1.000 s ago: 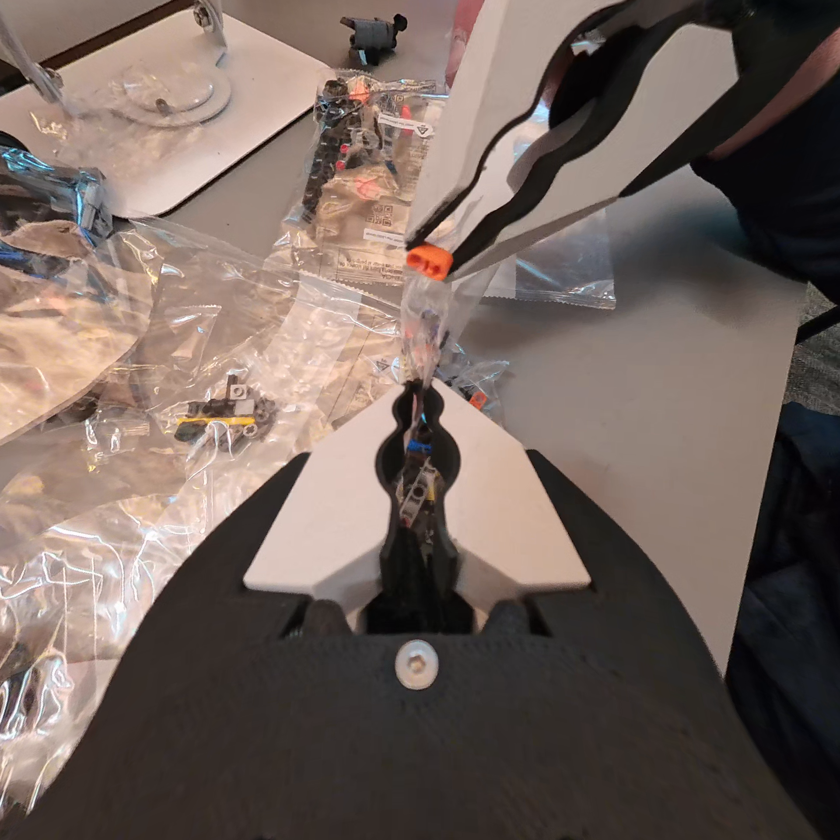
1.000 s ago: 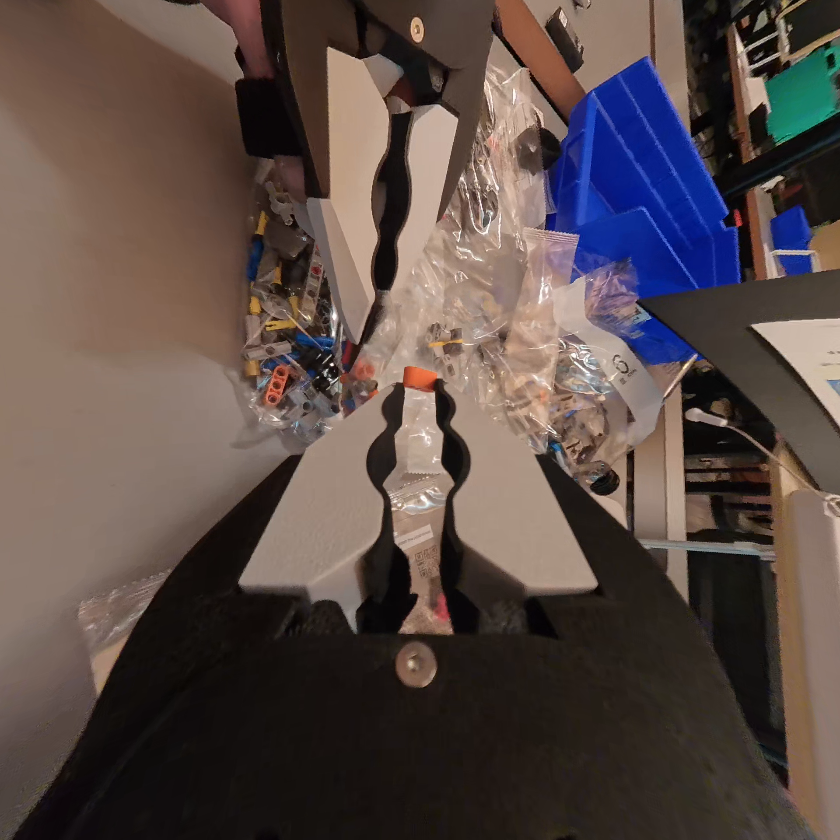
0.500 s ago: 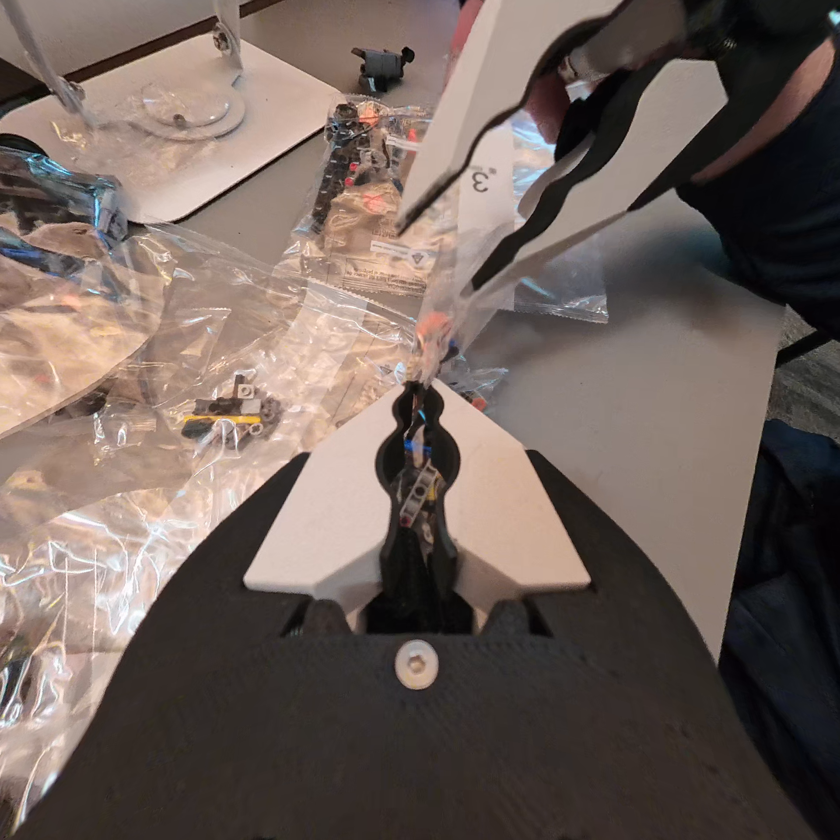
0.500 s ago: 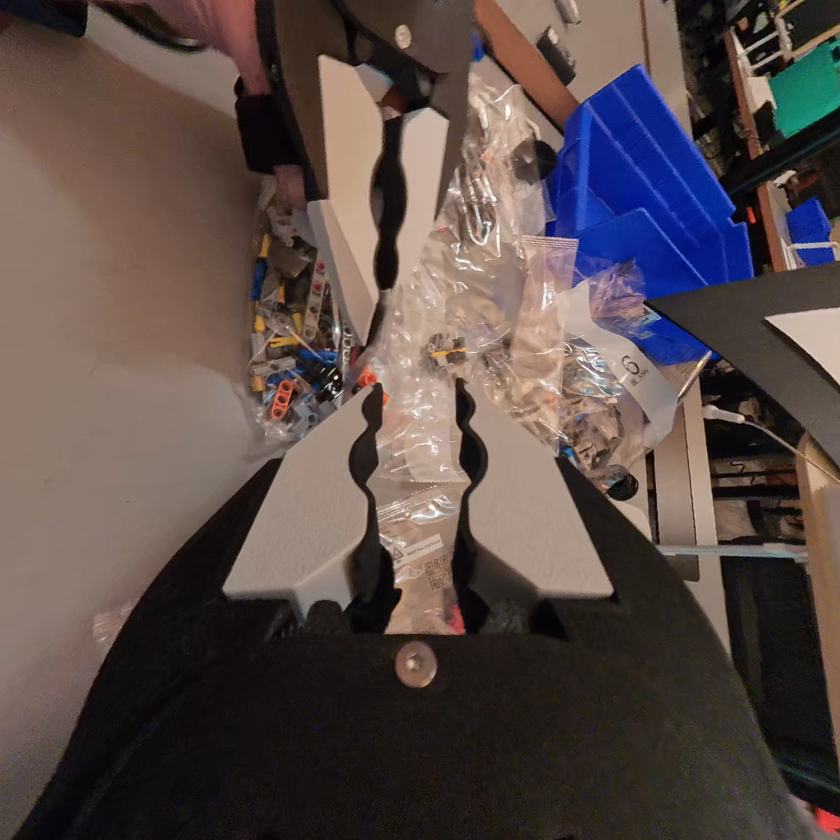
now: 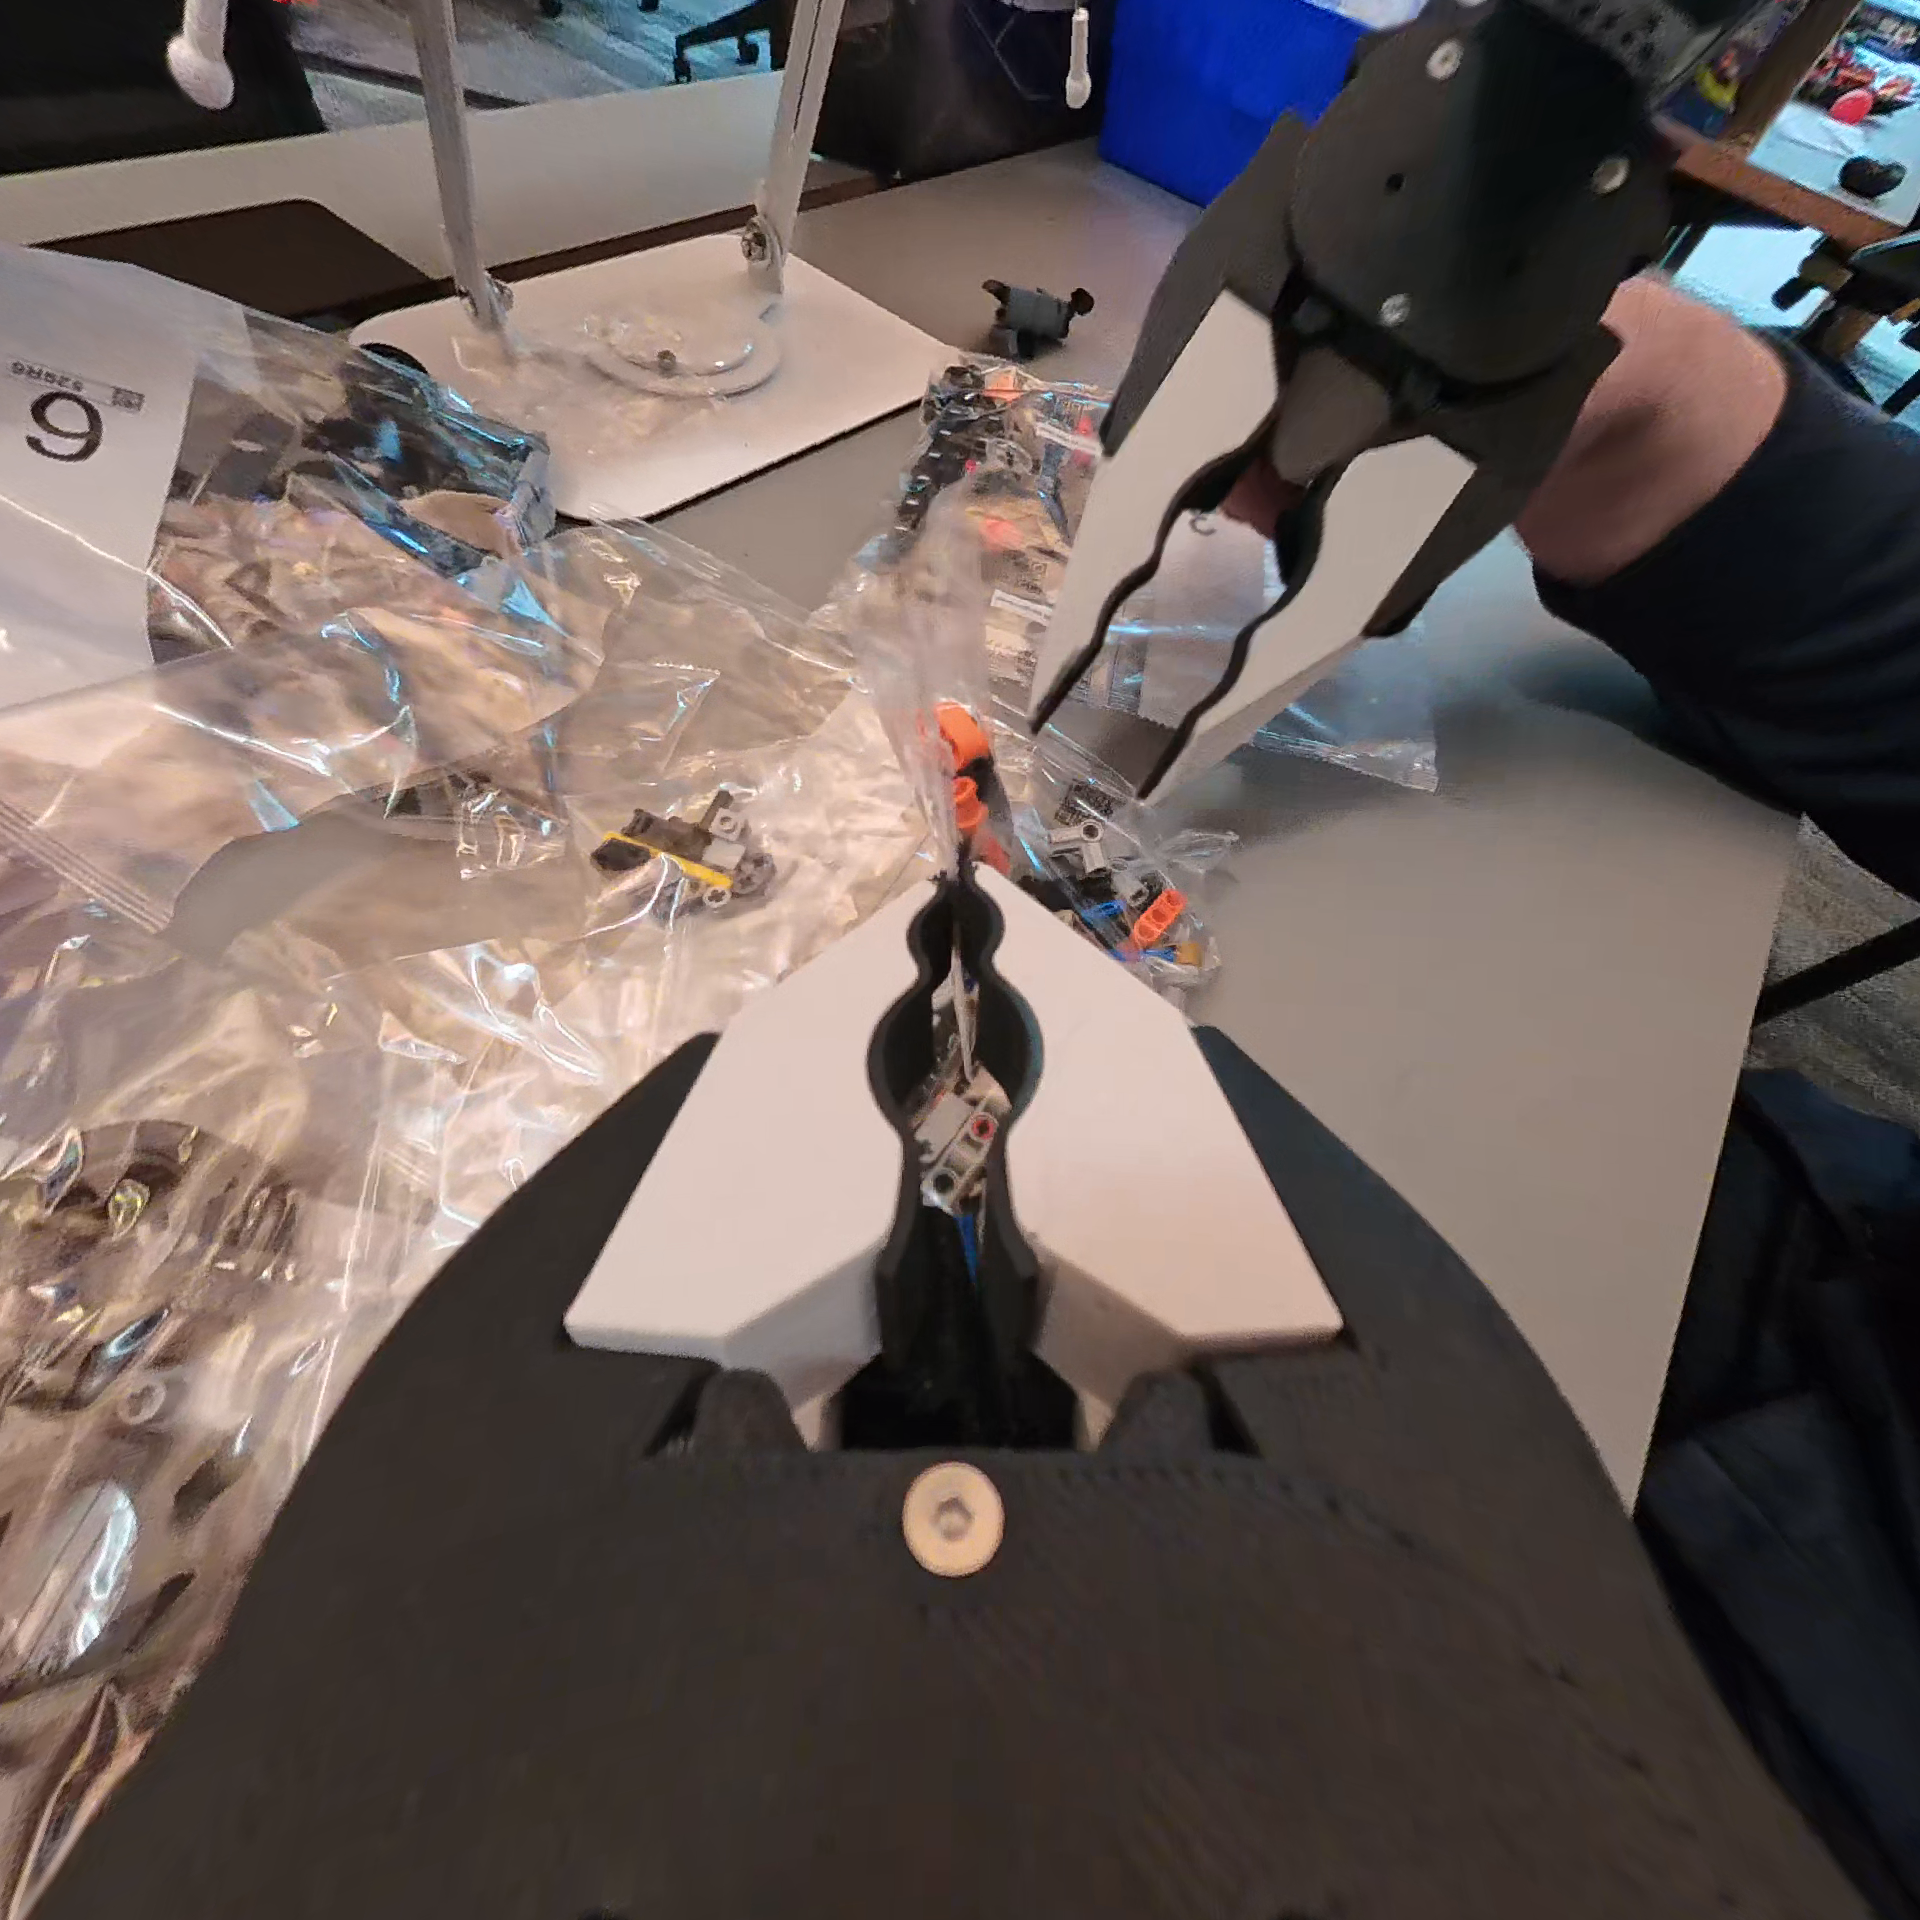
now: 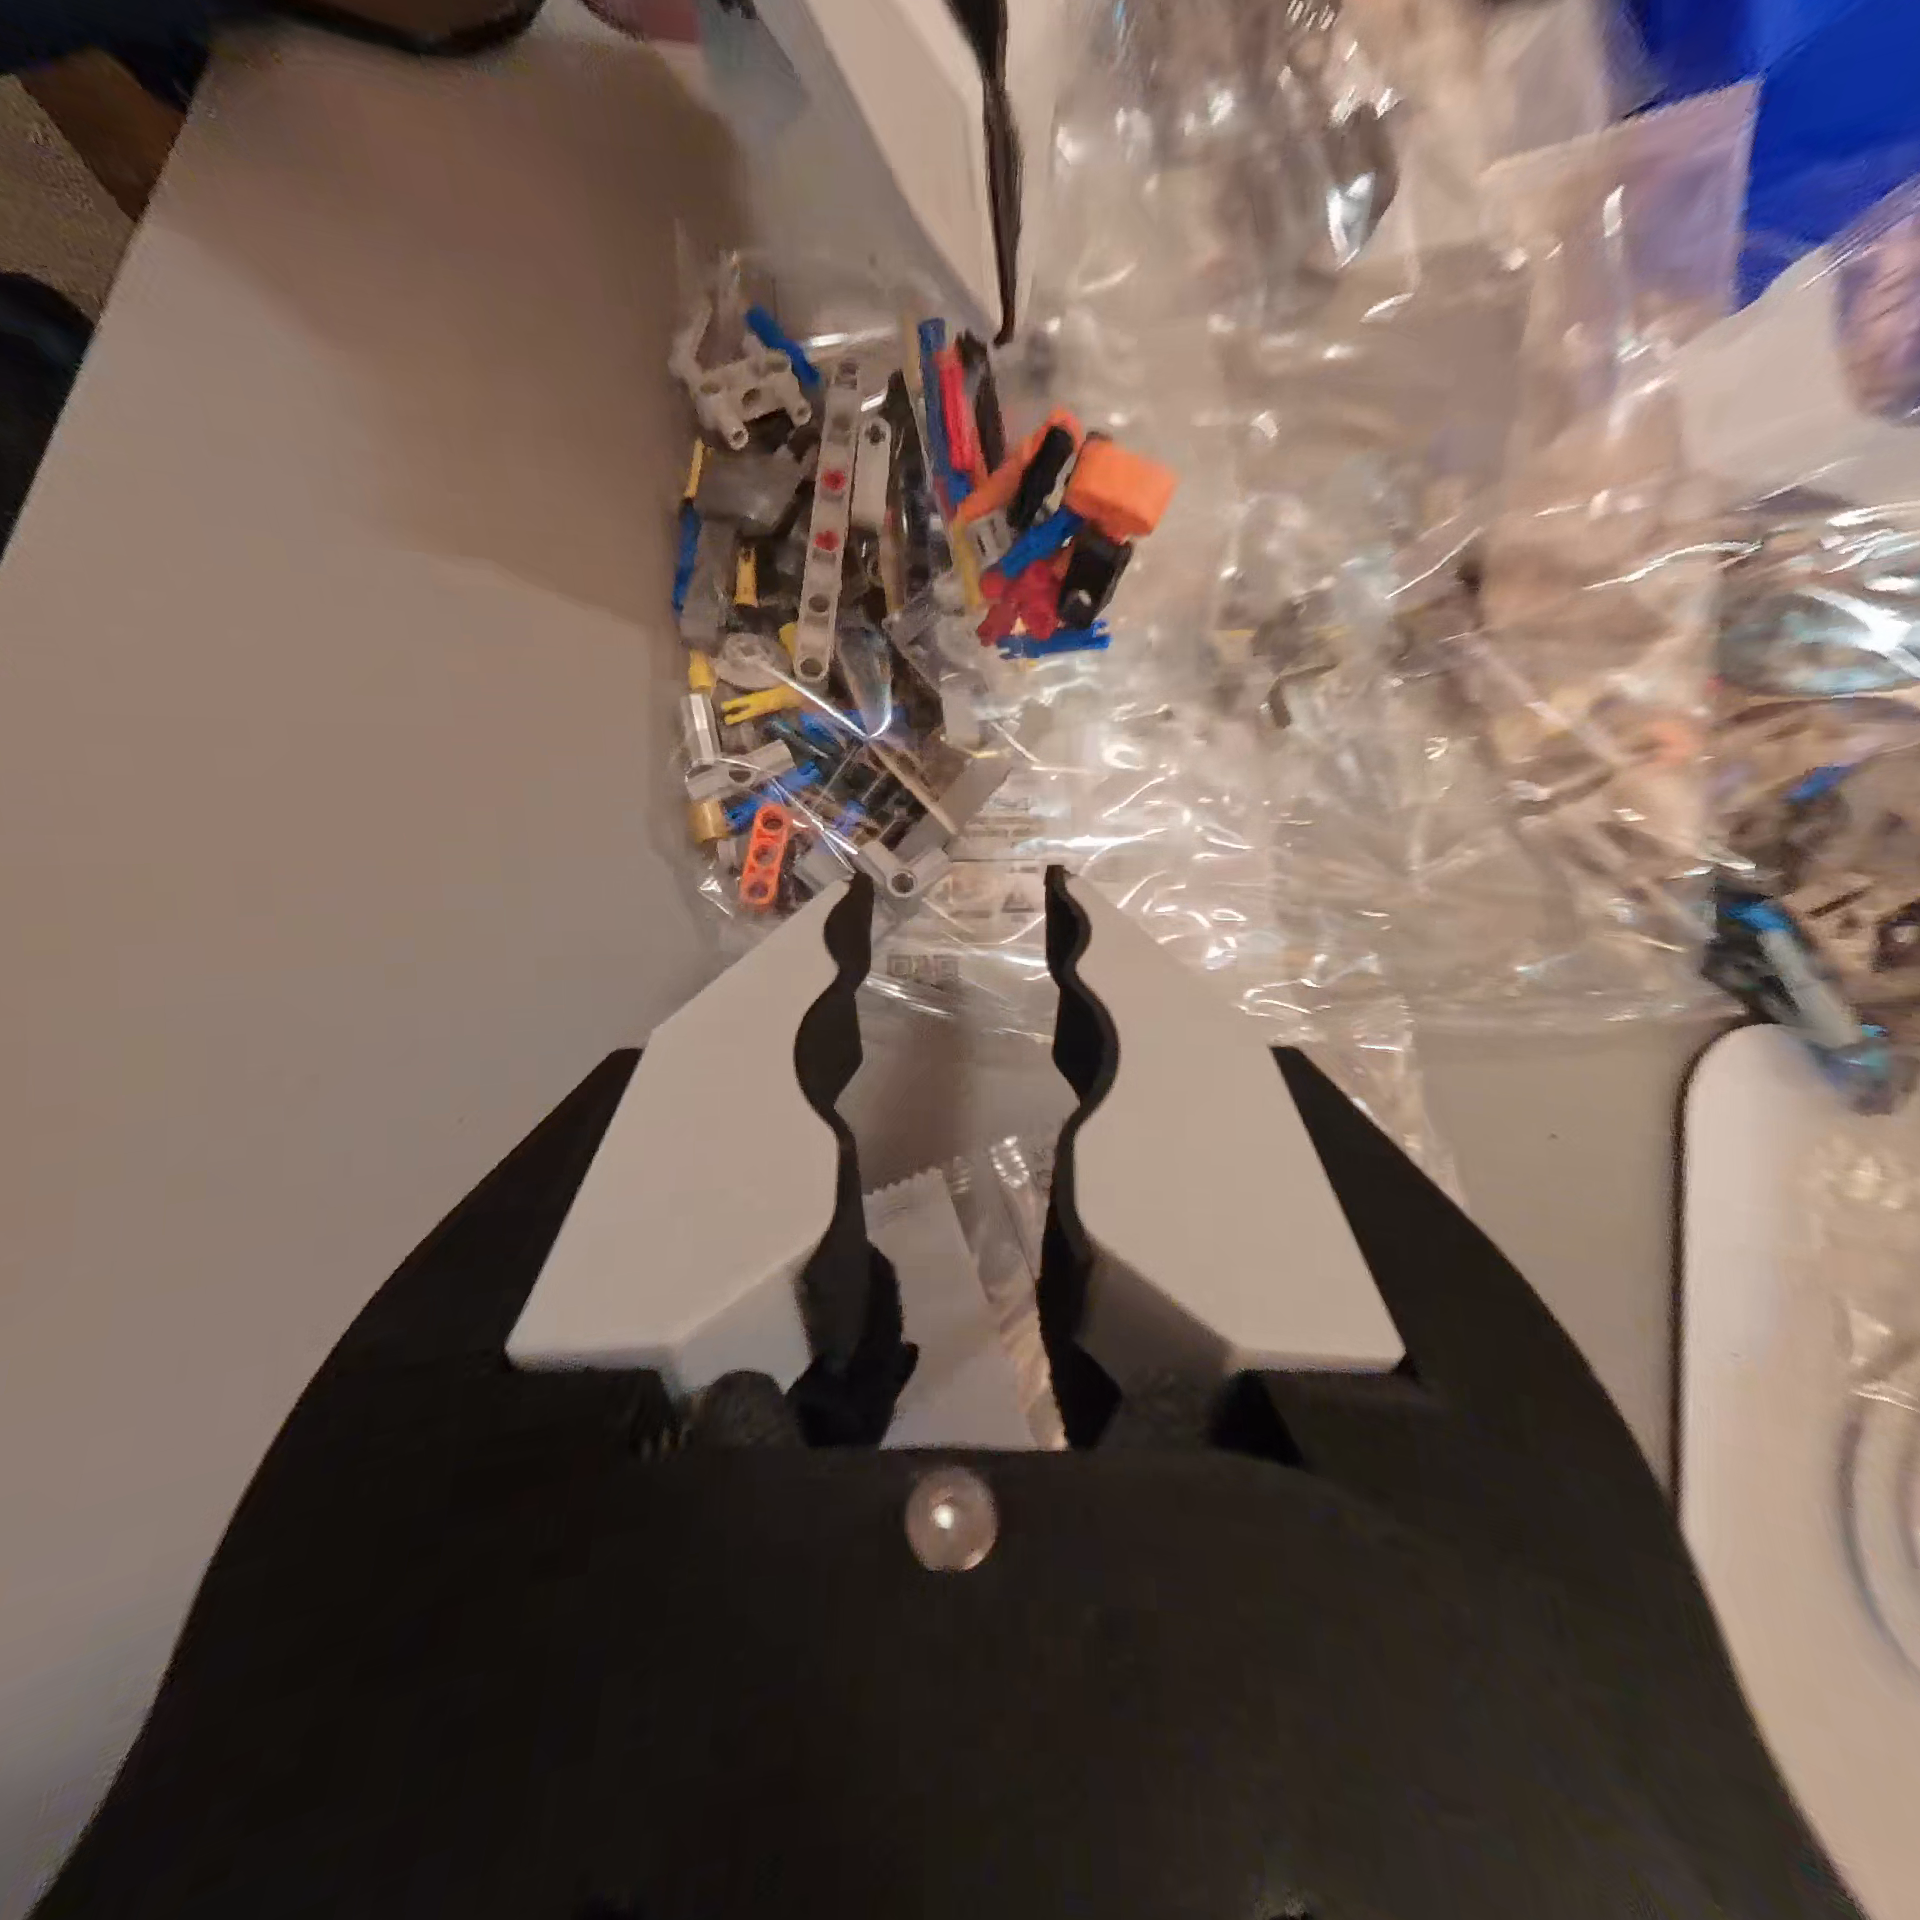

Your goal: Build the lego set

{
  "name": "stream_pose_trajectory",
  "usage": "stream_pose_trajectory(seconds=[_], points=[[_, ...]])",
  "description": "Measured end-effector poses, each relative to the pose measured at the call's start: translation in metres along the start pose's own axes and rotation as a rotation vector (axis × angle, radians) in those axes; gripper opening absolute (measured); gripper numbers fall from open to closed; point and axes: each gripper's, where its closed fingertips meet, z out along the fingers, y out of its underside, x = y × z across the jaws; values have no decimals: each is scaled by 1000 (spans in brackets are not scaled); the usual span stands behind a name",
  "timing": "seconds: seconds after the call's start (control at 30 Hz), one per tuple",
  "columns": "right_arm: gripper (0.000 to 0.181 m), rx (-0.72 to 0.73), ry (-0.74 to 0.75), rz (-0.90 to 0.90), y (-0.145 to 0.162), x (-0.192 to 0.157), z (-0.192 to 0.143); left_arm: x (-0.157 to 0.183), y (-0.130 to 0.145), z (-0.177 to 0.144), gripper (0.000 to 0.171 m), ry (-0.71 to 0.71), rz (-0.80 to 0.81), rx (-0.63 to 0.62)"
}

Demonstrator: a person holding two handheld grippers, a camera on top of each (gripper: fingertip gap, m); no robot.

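Lego bag [image 5: 940, 727] pinched in left gripper [image 5: 961, 883]; right gripper [image 6: 951, 899] gapes empty.

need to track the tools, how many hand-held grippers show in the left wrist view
2. The left hand-held gripper fills the foreground, shut on a clear bag of lego parts. The right hand-held gripper hangs open at upper right, over the table.

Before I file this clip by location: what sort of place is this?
Probably a workshop or lab bench, not a home. A grey table strewn with clear bags of lego parts, a white metal stand, and blue storage bins suggest it.
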Motion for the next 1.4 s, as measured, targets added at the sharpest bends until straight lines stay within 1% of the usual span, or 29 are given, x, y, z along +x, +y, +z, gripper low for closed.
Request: stream_pose_trajectory(seconds=[0.07,0.23,0.37,0.43,0.47,0.57,0.67,0.77,0.9,0.97,1.0,1.07,1.13,1.2,1.4], points=[[31,-33,-12,25,6,0,9,-1,3,1,0,-5,2,-6],[25,0,-103,99,2,-10,16,1,7,4,0,6,11,-9],[28,42,-186,165,-6,-18,15,1,9,4,0,7,7,-5],[28,10,-206,203,-1,-20,18,0,11,5,0,6,5,-7],[26,-10,-207,202,2,-21,20,1,11,5,0,8,3,-6],[21,-13,-213,202,1,-23,23,1,14,7,0,8,4,-15],[6,-13,-231,202,0,-26,22,1,16,8,0,10,4,-16],[4,9,-254,232,-2,-27,19,0,17,8,0,9,-1,-15],[21,56,-238,281,-11,-19,16,-2,19,8,0,10,-11,-8],[26,56,-211,300,-11,-14,18,-3,20,9,0,12,-15,-6],[23,60,-202,325,-11,-12,20,-3,20,9,0,12,-17,-5],[24,25,-174,353,-5,-7,25,-4,21,9,0,12,-20,-5],[17,7,-182,377,0,-7,27,-4,21,10,0,14,-22,-3],[13,-31,-166,346,7,-7,32,-4,22,11,0,15,-21,-5],[10,-28,-157,283,4,-11,33,-4,23,11,0,16,-21,-9]])
